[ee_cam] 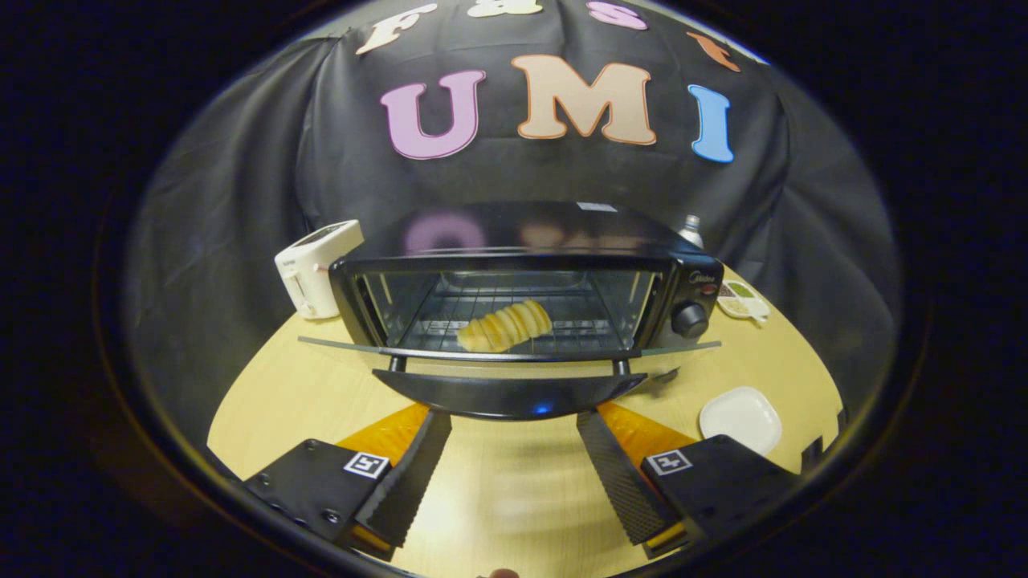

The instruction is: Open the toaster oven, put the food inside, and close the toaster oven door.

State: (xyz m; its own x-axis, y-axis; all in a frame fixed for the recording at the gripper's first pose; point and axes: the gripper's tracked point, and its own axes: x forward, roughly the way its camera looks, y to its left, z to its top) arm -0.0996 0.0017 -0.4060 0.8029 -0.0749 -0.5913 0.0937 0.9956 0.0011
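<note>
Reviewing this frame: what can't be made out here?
- Bottle: mostly hidden behind the toaster oven.
- Divided dish: contents too small to identify.
- Toaster: one side hidden by the oven.
- Bread rests on the rack; the open gripper is empty.

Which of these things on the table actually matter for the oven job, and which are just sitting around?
Job: black toaster oven, its open glass door, ridged golden bread roll on the rack, open claw.

Lying about: white toaster, white square plate, small divided dish.
</note>
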